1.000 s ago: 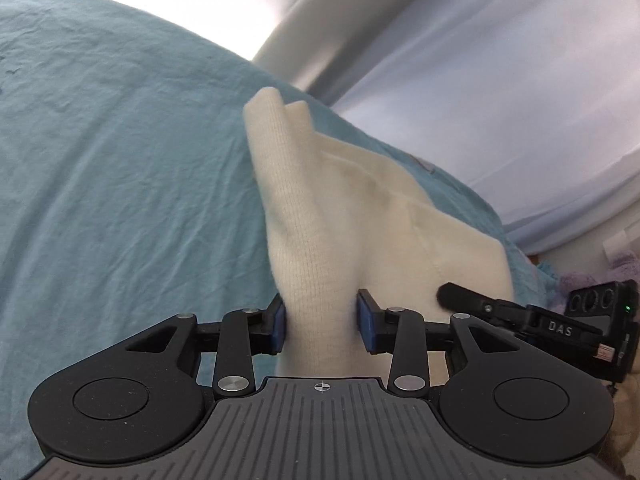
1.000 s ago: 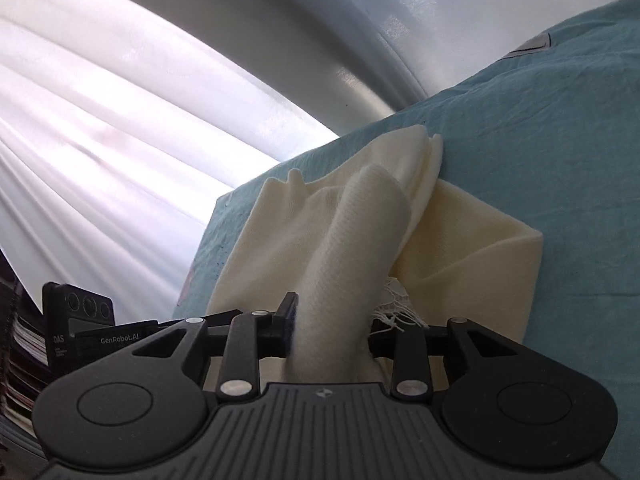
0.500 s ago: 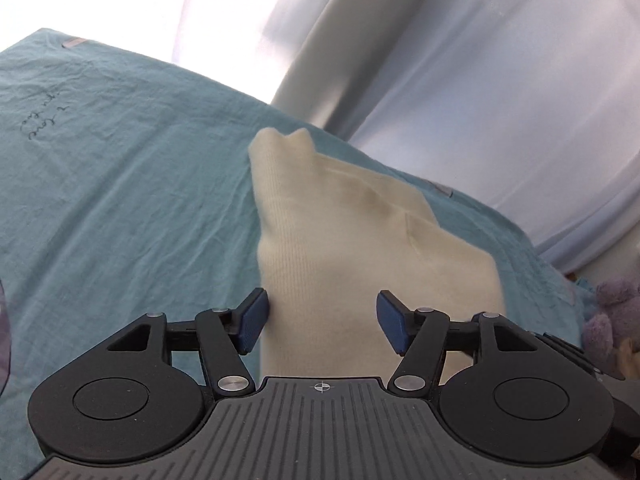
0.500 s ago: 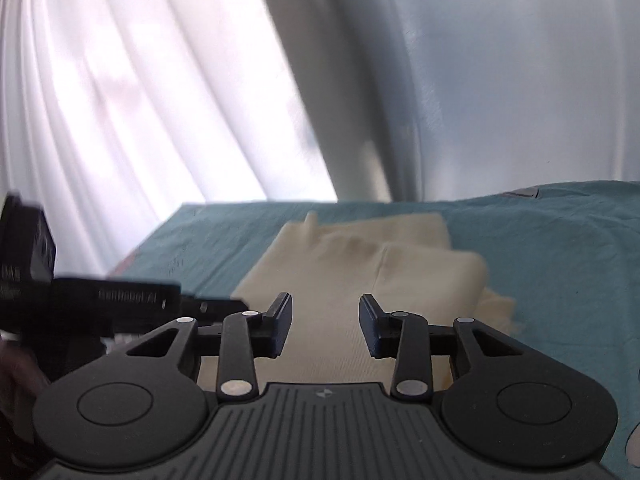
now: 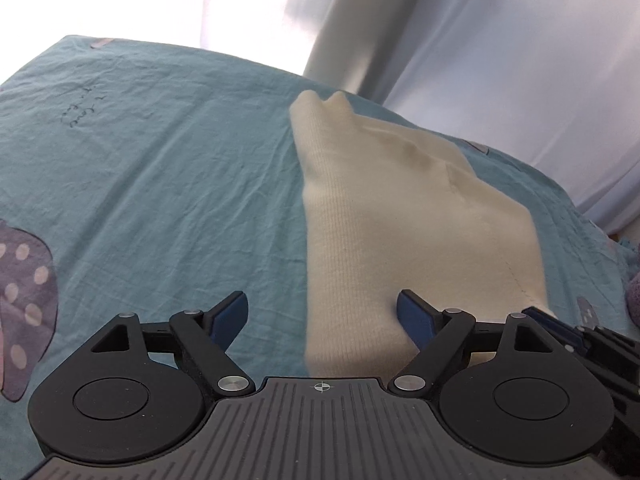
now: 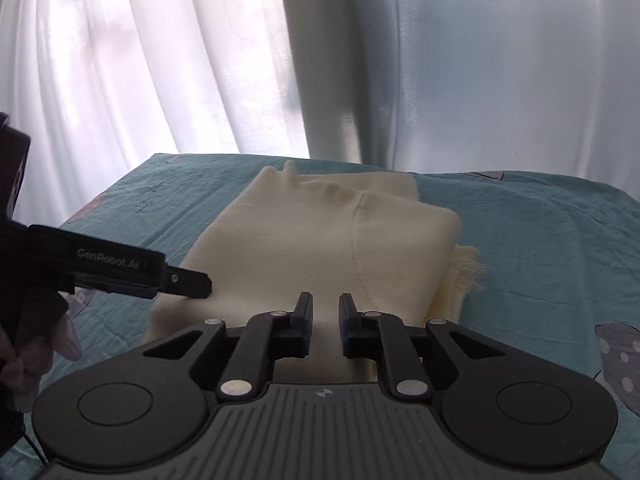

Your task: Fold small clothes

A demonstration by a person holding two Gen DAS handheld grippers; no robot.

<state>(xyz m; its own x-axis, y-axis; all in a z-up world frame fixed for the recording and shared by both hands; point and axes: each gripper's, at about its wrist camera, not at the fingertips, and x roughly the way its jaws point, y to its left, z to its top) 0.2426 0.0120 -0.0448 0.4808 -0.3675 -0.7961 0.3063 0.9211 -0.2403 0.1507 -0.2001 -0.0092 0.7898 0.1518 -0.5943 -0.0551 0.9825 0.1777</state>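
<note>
1. Between the blue pads of the left gripper (image 5: 322, 314), whose jaws have just been opening and now stand wide apart, lies the near edge of one cream knitted garment (image 5: 400, 220); neither pad presses it.
2. Over that garment's near end hangs the right gripper (image 6: 324, 306); its jaws have just been closing, a narrow gap remains, and nothing is clamped.
3. One garment lies folded flat on the teal bed sheet (image 5: 160, 184), frayed threads at its right edge.
4. Two grey dotted prints mark the sheet, one per view.
5. Far behind hang white curtains (image 6: 160, 60).
6. A person's hand (image 6: 36, 344) holds the left gripper's handle.
</note>
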